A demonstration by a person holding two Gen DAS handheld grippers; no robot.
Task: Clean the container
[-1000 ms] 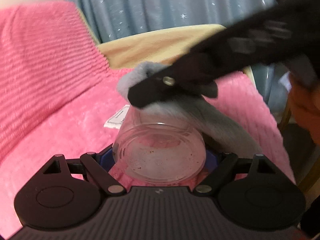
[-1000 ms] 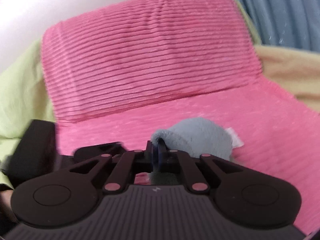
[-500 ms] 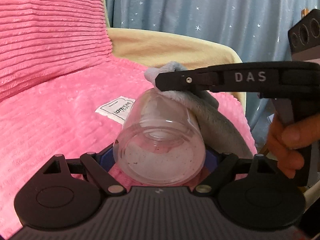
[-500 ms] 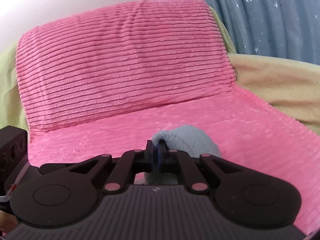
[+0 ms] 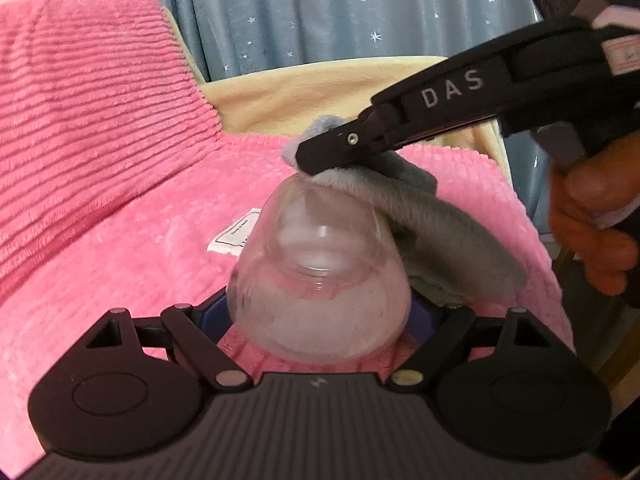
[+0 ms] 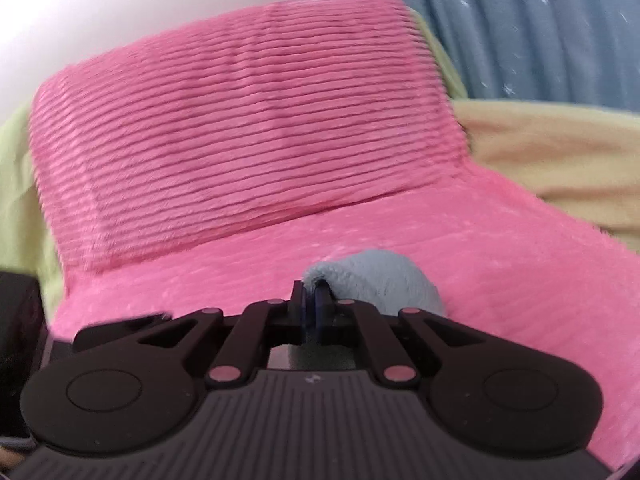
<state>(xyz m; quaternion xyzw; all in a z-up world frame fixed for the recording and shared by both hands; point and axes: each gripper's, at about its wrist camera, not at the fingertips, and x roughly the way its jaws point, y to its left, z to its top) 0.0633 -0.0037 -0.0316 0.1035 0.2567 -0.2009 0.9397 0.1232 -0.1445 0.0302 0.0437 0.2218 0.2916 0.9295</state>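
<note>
Gripping the clear, rounded plastic container (image 5: 320, 280), the left gripper (image 5: 320, 316) has its jaws spread to the width of the container's wide end and closed against both sides of it. The container lies on its side, with its wide end toward the left wrist camera and its narrower end pointing away. Its wall looks cloudy, with small dark specks near the wide end.

Relative to the container, the right gripper (image 5: 316, 156) enters from the upper right, and its tip sits at the container's far, narrow end. Its jaws are pressed together on a soft grey-blue fleece cloth (image 5: 420, 208). The cloth touches the container's far end and drapes down along the container's right side. In the right wrist view, the same cloth (image 6: 376, 280) bulges out just past the closed jaws of the right gripper (image 6: 312, 300). The container itself cannot be made out in that view.

A bare hand (image 5: 592, 216) holds the right gripper's handle, well to the right of the container.

Beneath the container lies a pink ribbed plush blanket (image 5: 120, 240). A small white fabric label (image 5: 234, 236) lies on the blanket just left of the container. Beyond the container, a beige cushion (image 5: 320, 92) is visible, and behind it hangs a blue curtain with white stars (image 5: 340, 12).
</note>
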